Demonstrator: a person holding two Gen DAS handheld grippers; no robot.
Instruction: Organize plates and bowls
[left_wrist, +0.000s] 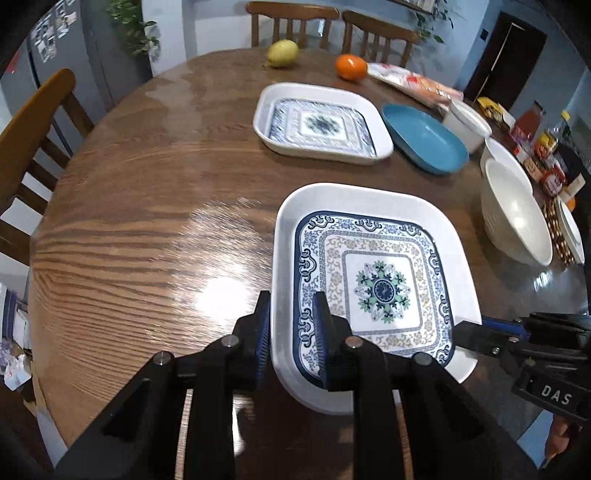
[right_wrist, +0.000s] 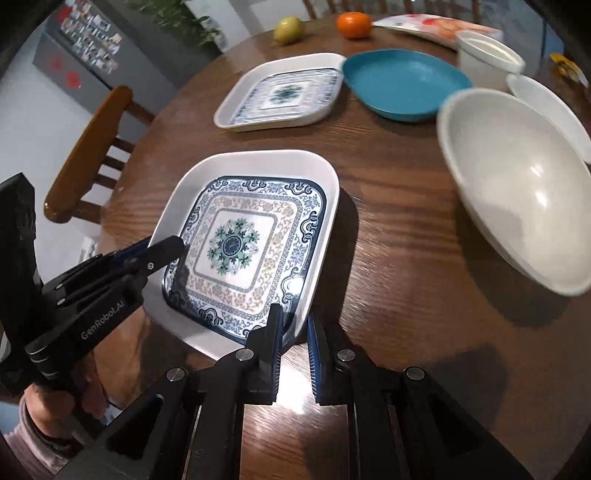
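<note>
free: bare table (left_wrist: 140, 221) left of near plate (left_wrist: 373, 236) | blocked right: white bowl (left_wrist: 517, 221) | far: blue dish (left_wrist: 424, 138)

Across my round wooden table (left_wrist: 147, 184) sit a yellow lemon (left_wrist: 282, 53) and an orange (left_wrist: 351, 67), just beside a flat snack packet (left_wrist: 413, 83). Wooden chairs (left_wrist: 33, 122) ring it, with jars and bottles (left_wrist: 543, 147) crowded at the far right edge.

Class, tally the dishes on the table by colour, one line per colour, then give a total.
Patterned square plates: 2 (near plate, far plate)
Blue dish: 1
White bowls and cup: at least 3 (big bowl, bowl behind it, cup)
Total: at least 6
</note>
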